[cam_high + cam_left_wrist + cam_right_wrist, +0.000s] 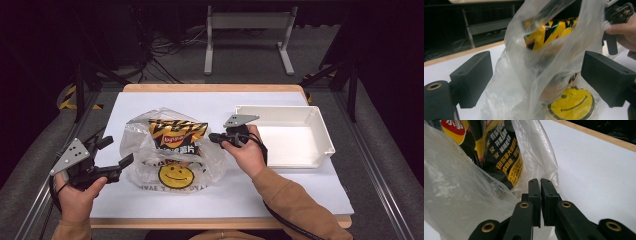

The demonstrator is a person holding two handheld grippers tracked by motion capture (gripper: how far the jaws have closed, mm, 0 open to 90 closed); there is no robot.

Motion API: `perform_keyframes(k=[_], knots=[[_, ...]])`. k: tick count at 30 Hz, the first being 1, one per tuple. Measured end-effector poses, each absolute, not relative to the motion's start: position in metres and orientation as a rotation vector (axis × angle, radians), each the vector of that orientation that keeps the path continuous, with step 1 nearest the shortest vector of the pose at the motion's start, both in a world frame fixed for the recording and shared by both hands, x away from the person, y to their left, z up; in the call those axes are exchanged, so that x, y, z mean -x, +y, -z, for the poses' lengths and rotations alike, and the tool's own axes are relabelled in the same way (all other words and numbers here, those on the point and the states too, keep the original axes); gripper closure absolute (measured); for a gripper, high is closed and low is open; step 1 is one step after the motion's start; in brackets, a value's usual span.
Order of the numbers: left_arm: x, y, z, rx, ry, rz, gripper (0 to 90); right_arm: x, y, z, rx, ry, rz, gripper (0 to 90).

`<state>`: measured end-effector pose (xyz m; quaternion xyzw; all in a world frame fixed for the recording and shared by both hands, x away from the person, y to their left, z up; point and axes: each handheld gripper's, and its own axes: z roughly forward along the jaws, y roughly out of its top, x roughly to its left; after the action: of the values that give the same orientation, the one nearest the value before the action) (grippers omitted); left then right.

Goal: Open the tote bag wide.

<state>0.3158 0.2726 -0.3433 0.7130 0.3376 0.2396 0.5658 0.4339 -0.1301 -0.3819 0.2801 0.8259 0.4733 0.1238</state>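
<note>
1. Landmark: the clear, crinkled plastic bag printed with a yellow smiley face (172,162) lies on the white-covered desk (300,192), roughly at its middle.
2. Contents: a yellow-and-black foil chip packet (176,136) stands partly inside the bag, its top edge projecting from the bag's mouth on the far side.
3. Left gripper (116,152): positioned just left of the bag. Its fingers (472,76) stand wide apart, with bag film bulging between them but not pressed by either pad.
4. Right gripper (216,137): positioned at the bag's right edge. Its fingers (535,195) are together; in the right gripper view the bag's film runs down to them and appears pinched, though the contact itself is hidden.
5. A white rectangular plastic bin (320,131) sits to the right of the bag, apart from it.
6. Risk, judged: with one side of the bag mouth unheld, the film may collapse around the packet and block further insertion.
7. Risk, judged: a pull by the right gripper alone may drag the whole bag across the desk, or tip the packet out of the mouth.
8. Risk, judged: thin film may slip or tear at the pinch point.
</note>
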Motion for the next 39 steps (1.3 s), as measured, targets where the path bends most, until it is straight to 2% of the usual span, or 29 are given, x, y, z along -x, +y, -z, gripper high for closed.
perform_keyframes(k=[4, 8, 9, 10, 13, 15, 24, 39], knots=[[-0.317, 0.270, 0.336, -1.665, 0.776, -0.568, 16.2, -0.433, -0.130, 0.380, -0.812, 2.404, -1.382, 87.3], [-0.319, 0.264, 0.328, -1.677, 0.747, -0.570, 39.4, -0.434, -0.131, 0.379, -0.812, 2.402, -1.384, 87.4], [-0.321, 0.263, 0.327, -1.691, 0.740, -0.582, 39.4, -0.434, -0.131, 0.379, -0.813, 2.401, -1.384, 87.4], [-0.322, 0.262, 0.326, -1.696, 0.736, -0.584, 55.5, -0.434, -0.131, 0.379, -0.812, 2.401, -1.388, 87.3], [-0.327, 0.261, 0.325, -1.714, 0.756, -0.595, 80.9, -0.434, -0.131, 0.378, -0.805, 2.396, -1.393, 87.3], [-0.331, 0.259, 0.326, -1.721, 0.771, -0.601, 86.5, -0.433, -0.131, 0.377, -0.802, 2.394, -1.397, 87.3], [-0.351, 0.264, 0.339, -1.720, 0.857, -0.604, 89.3, -0.434, -0.131, 0.378, -0.796, 2.400, -1.400, 87.1], [-0.368, 0.268, 0.387, -1.794, 0.956, -0.513, 89.6, -0.433, -0.134, 0.379, -0.802, 2.393, -1.409, 86.7]])
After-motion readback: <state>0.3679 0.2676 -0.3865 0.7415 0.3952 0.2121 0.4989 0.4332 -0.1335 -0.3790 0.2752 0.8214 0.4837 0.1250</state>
